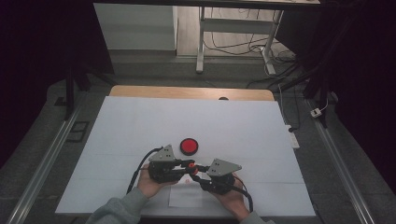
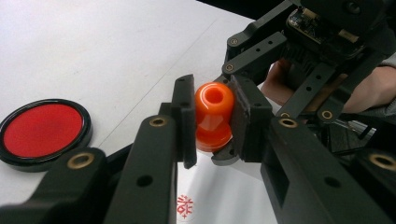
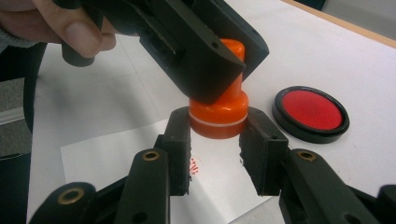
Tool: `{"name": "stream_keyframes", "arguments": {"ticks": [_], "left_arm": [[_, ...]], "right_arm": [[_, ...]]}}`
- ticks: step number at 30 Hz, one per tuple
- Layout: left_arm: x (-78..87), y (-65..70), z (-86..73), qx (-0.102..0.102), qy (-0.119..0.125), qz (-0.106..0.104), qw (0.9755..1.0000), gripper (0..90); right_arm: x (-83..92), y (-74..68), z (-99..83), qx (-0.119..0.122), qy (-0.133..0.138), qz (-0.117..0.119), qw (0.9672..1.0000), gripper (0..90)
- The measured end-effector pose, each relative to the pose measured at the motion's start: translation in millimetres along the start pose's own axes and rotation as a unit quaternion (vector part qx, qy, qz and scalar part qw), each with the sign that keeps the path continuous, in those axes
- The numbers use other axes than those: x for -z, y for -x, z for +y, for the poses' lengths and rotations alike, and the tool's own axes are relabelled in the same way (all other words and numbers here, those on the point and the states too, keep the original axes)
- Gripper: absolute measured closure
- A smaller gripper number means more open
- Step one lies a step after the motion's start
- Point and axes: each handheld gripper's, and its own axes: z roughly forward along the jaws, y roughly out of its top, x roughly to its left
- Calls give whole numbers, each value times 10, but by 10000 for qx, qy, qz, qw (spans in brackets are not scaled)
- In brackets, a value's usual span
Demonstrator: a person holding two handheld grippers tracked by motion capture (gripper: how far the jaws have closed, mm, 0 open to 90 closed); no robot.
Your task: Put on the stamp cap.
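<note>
An orange stamp (image 1: 191, 165) (image 2: 213, 112) (image 3: 219, 114) hangs just above a small white paper (image 1: 184, 195) (image 3: 116, 154) near the table's front edge. My left gripper (image 1: 187, 164) (image 2: 212, 123) is shut on the stamp's narrow upper handle. My right gripper (image 1: 198, 173) (image 3: 217, 140) comes from the other side, and its pads press on the wider lower part, below a thin white seam. A red stamped mark (image 2: 184, 205) (image 3: 195, 165) shows on the paper under the stamp. The stamp's underside is hidden.
A round red ink pad (image 1: 189, 146) (image 2: 42, 130) (image 3: 310, 112) in a black rim lies open just beyond the grippers. A white sheet (image 1: 140, 121) covers the table, with a wooden edge (image 1: 187, 92) at the back. Desk legs and cables stand on the floor beyond.
</note>
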Motion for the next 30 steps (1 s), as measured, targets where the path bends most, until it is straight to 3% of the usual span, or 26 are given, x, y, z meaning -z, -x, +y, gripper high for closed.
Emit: {"name": "stream_keyframes", "arguments": {"ticks": [19,30], "left_arm": [[63,-28,23,33,105,111,9999,721],[112,-70,32,70,142,153,9998,721]], "right_arm": [[56,64,-9,-211,92,11,9997,488],[195,160,-51,-323,123,-93,9994,452]]}}
